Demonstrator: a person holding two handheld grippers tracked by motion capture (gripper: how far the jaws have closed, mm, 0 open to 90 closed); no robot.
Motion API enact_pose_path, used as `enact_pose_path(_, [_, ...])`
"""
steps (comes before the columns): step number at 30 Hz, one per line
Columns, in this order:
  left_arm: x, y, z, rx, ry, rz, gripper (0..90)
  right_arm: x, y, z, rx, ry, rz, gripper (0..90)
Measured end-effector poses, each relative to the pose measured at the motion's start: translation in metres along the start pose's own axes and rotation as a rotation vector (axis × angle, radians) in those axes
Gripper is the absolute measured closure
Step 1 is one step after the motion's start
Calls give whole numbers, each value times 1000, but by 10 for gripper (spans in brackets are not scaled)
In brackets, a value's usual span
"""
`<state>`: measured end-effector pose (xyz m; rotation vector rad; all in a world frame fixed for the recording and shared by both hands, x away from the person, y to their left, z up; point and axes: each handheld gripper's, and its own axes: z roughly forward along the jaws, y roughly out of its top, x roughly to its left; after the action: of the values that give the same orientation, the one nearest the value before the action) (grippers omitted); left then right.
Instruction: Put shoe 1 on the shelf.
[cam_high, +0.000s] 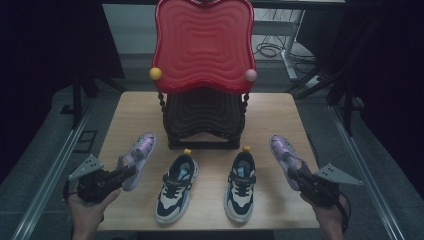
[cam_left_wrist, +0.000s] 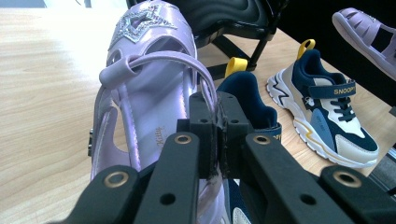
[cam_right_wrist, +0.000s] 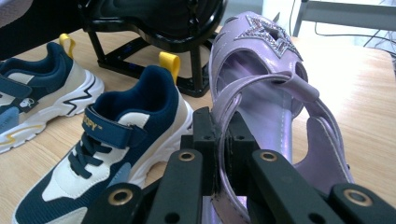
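Two lilac sandals with glitter stars lie at the table's outer sides. My left gripper (cam_high: 125, 173) is shut on the heel strap of the left sandal (cam_high: 138, 154); in the left gripper view the jaws (cam_left_wrist: 217, 135) pinch the strap of that sandal (cam_left_wrist: 149, 79). My right gripper (cam_high: 294, 173) is shut on the strap of the right sandal (cam_high: 283, 150), and the right gripper view shows the jaws (cam_right_wrist: 221, 140) closed on the sandal (cam_right_wrist: 261, 74). Between them stand two navy and white sneakers (cam_high: 176, 186) (cam_high: 241, 184), toes toward the person.
A two-tier shoe rack stands at the table's back, with a red wavy top tray (cam_high: 202, 45) and a black lower tray (cam_high: 202, 117). The wooden table (cam_high: 270, 117) ends close behind the sneakers' toes. Dark floor and metal rails flank both sides.
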<state>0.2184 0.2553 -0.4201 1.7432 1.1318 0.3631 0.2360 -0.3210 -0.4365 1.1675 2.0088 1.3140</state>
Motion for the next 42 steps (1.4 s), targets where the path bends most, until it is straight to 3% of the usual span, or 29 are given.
enact_pose_path(27, [-11,13,11,-3,-62,40,862,21,18,13,-46,71,-48,857])
enact_pose_path(33, [-17,17,15,-7,-72,52,862,30,25,21,-50,111,-69,857])
enact_pose_path(42, [-27,28,25,-4,-97,95,861,39,34,29,-56,140,-97,857])
